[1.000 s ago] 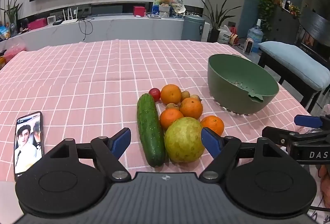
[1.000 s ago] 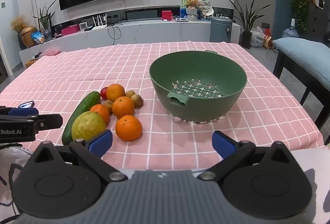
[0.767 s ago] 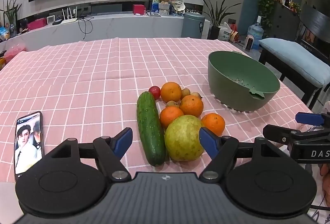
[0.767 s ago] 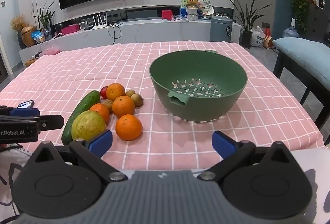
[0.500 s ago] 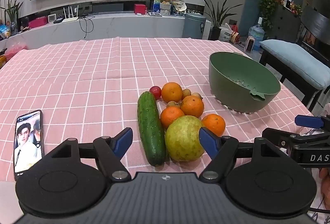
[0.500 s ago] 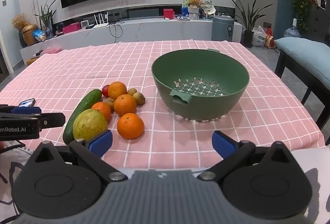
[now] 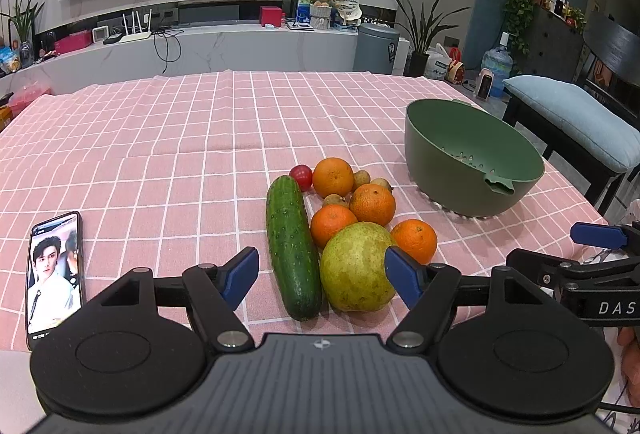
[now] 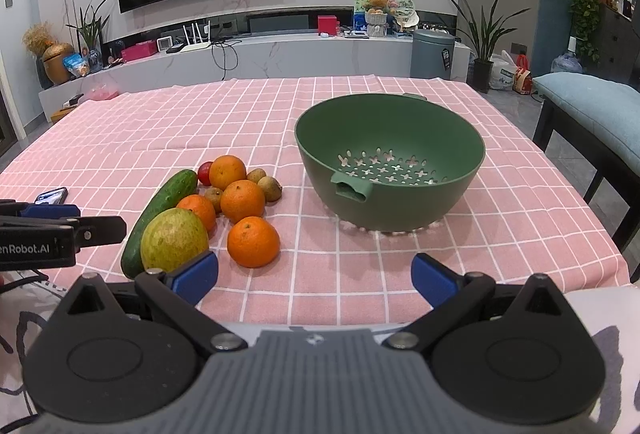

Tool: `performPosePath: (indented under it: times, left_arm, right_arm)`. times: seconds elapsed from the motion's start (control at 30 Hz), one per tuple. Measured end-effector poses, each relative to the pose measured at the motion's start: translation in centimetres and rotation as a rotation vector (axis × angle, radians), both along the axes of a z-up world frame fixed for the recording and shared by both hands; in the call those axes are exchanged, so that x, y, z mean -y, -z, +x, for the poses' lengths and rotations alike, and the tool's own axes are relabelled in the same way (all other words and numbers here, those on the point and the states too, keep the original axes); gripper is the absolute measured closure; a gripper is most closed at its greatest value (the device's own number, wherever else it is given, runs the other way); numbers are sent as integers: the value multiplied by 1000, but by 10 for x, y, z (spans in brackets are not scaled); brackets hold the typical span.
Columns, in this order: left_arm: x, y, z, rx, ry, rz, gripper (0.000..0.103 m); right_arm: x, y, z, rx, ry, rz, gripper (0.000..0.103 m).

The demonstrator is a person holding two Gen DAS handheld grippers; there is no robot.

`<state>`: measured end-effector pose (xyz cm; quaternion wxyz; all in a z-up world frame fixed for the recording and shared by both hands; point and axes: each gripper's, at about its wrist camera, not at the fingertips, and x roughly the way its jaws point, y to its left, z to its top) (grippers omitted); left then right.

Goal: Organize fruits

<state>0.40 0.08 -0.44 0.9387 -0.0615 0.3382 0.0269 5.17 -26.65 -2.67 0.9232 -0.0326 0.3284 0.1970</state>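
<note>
A heap of fruit lies on the pink checked cloth: a large yellow-green pear [image 7: 354,268], a cucumber [image 7: 292,242], several oranges [image 7: 372,204], a small red tomato [image 7: 301,177] and a few small brown fruits [image 7: 362,178]. My left gripper [image 7: 320,270] hovers just short of the heap and its jaws are closing. The near ends of the pear and cucumber show between the fingers, and no pad presses on them. To the right stands an empty green colander bowl [image 8: 400,210]. My right gripper [image 8: 314,272] stands open over bare cloth in front of that bowl.
A phone [image 7: 54,274] with a lit screen lies on the cloth at the near left. The table's right edge runs just past the bowl, with a blue-cushioned bench [image 8: 592,102] beyond it. The far half of the cloth [image 7: 200,122] carries nothing.
The left gripper's blue fingers have drawn slightly closer together. The fruit, the bowl and the right gripper sit as before.
</note>
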Motion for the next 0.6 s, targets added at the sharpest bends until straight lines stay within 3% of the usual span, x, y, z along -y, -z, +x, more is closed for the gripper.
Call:
performPosePath:
  times: [0.6]
  left_arm:
    - [0, 1, 1, 0, -1, 0, 19]
  right_arm:
    - [-2, 2, 1, -10, -2, -13, 4]
